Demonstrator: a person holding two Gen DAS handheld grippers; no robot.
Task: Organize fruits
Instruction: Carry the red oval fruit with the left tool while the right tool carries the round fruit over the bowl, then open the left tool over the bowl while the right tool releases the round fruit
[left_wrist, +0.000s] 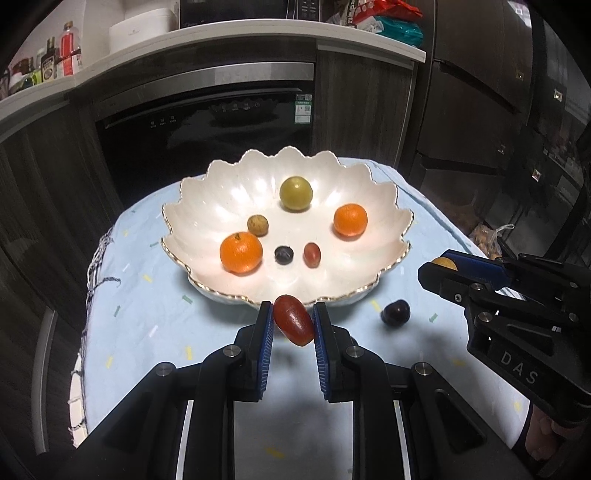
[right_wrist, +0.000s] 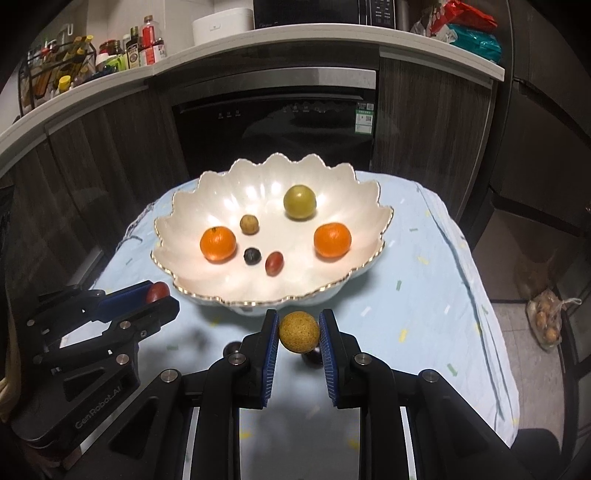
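2 wrist views angled down, sharing bowl (left_wrist: 391, 218)

Two dark fruits (right_wrist: 312, 357) on the cloth lie mostly hidden behind the right gripper (right_wrist: 298, 334). Appliance labels (left_wrist: 303, 109) are too small to read.

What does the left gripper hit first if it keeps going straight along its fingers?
Probably the near scalloped rim of the white bowl, just beyond the left gripper, which grips a red oblong fruit. Depth is uncertain; it might clear the rim.

Dim kitchen, glare on bowl (left_wrist: 221, 192), fisheye-warped dark edges.
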